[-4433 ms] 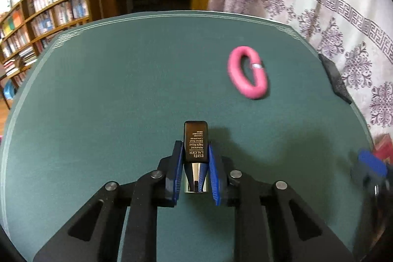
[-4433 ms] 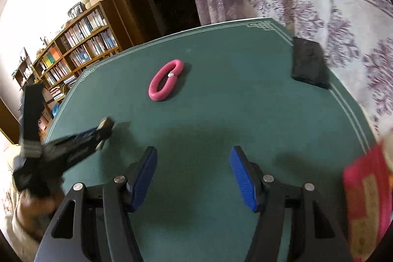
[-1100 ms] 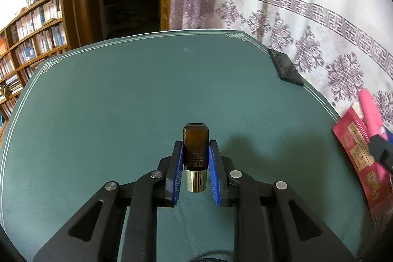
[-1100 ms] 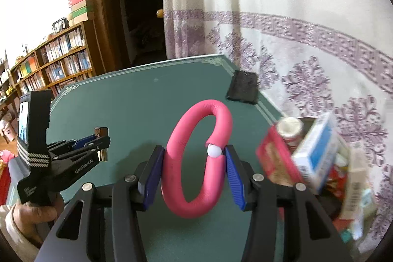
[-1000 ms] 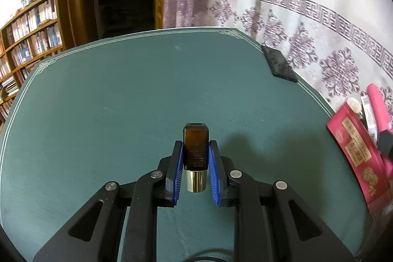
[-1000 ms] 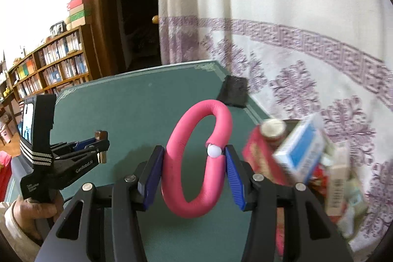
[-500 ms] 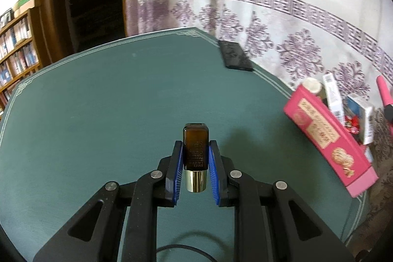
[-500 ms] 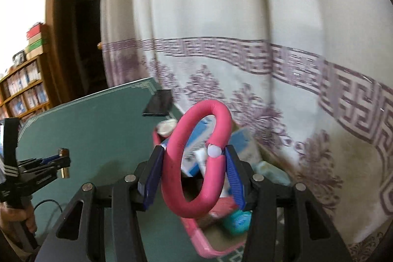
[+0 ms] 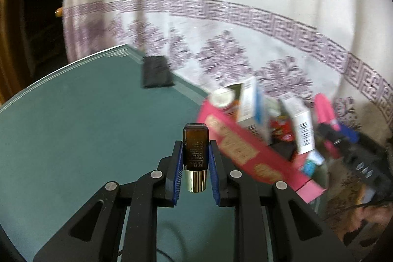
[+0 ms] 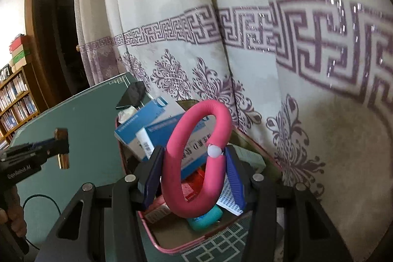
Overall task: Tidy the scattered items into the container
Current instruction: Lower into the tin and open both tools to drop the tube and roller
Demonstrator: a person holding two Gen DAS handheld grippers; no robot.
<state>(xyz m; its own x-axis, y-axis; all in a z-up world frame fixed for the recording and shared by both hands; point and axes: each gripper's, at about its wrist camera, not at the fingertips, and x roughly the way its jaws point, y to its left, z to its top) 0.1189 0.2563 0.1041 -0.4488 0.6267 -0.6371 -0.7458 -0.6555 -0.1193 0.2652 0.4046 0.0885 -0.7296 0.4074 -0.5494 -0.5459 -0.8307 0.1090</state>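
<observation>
1. Right hand-held gripper [image 10: 194, 172]: closed on the pink foam ring [image 10: 196, 158], which is held upright between the blue pads, its long axis running up and away from the camera. No part of the ring is seen touching anything else.

2. Pink container [image 10: 157, 241]: lies directly below and just beyond the ring, at the bench [image 10: 81, 129] edge by the curtain. It is already crowded with a blue-and-white box [image 10: 157, 124], a teal item [image 10: 206, 216] and other packets.

3. Left hand-held gripper [image 9: 195, 163]: clamped on a small brown bottle [image 9: 195, 149] with a gold cap toward the camera, long axis along the fingers. In its view the container [image 9: 245, 144] lies ahead and to the right, still apart from it.

4. Deciding relation: the right gripper is judged the nearer, being over the open container, so the ring's drop is likely first. Free space looks scarce; the ring may be left resting on the boxes.

5. Dark flat object [image 9: 157, 71]: lies at the bench's far edge, untouched.
</observation>
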